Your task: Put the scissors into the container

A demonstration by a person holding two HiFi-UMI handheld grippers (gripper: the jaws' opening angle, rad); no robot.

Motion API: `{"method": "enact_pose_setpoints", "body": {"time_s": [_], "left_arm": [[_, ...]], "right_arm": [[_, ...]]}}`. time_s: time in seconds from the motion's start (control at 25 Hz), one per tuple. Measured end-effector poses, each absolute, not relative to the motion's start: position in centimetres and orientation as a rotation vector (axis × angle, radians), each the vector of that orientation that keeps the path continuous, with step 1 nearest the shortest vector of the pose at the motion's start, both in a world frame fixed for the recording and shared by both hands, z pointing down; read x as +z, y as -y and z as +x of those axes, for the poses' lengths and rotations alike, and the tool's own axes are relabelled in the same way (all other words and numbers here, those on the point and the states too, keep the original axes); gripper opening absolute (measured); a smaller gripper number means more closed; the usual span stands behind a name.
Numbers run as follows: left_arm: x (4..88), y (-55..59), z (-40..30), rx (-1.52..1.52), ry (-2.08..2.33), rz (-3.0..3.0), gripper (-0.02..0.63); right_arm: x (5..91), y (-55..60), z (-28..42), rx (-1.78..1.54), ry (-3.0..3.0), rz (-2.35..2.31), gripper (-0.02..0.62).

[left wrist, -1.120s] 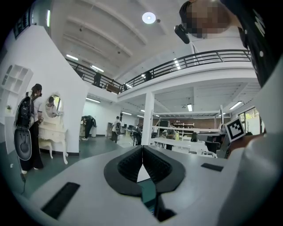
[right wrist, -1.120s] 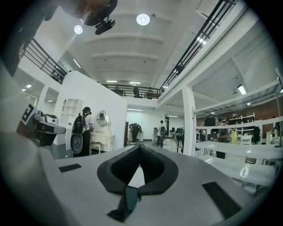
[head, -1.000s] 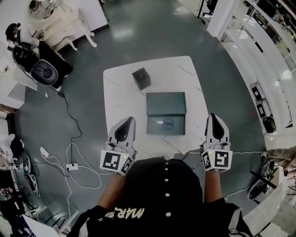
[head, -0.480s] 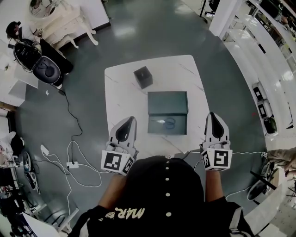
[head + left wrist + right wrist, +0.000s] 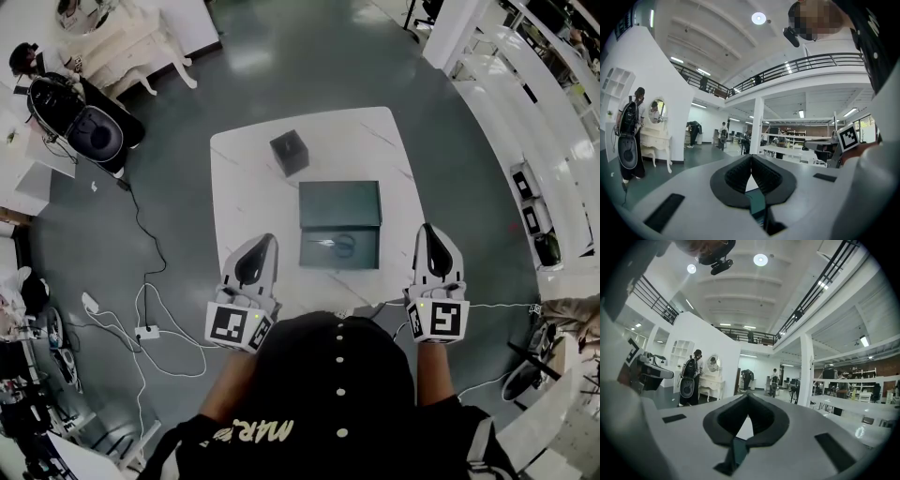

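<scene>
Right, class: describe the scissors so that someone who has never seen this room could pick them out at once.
Find the white table on the grey floor; a dark green container of two rectangular halves lies on it. The scissors lie flat in the nearer half. They are the only thin, pale-bladed thing there, unlike the blocky black box farther back.

black lettered shirt (image 5: 246, 433), perhaps studded cap (image 5: 339, 370)

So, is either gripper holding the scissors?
No, the scissors lie on the green box, clear of the left gripper and right gripper.
</scene>
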State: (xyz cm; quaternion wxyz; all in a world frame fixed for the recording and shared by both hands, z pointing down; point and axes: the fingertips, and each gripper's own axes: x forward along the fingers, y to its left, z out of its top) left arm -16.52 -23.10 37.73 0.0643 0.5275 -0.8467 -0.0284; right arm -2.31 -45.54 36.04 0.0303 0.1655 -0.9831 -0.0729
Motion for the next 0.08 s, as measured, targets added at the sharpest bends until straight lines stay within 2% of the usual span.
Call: {"method": "enact_pose_setpoints", "body": {"time_s": [0.08], "left_arm": [[37.81, 23.16, -16.46, -0.085, 2.556, 1.596, 0.026]], "right_arm": [[36.16, 45.46, -2.34, -0.235, 3.029, 0.502, 0.012]]}}
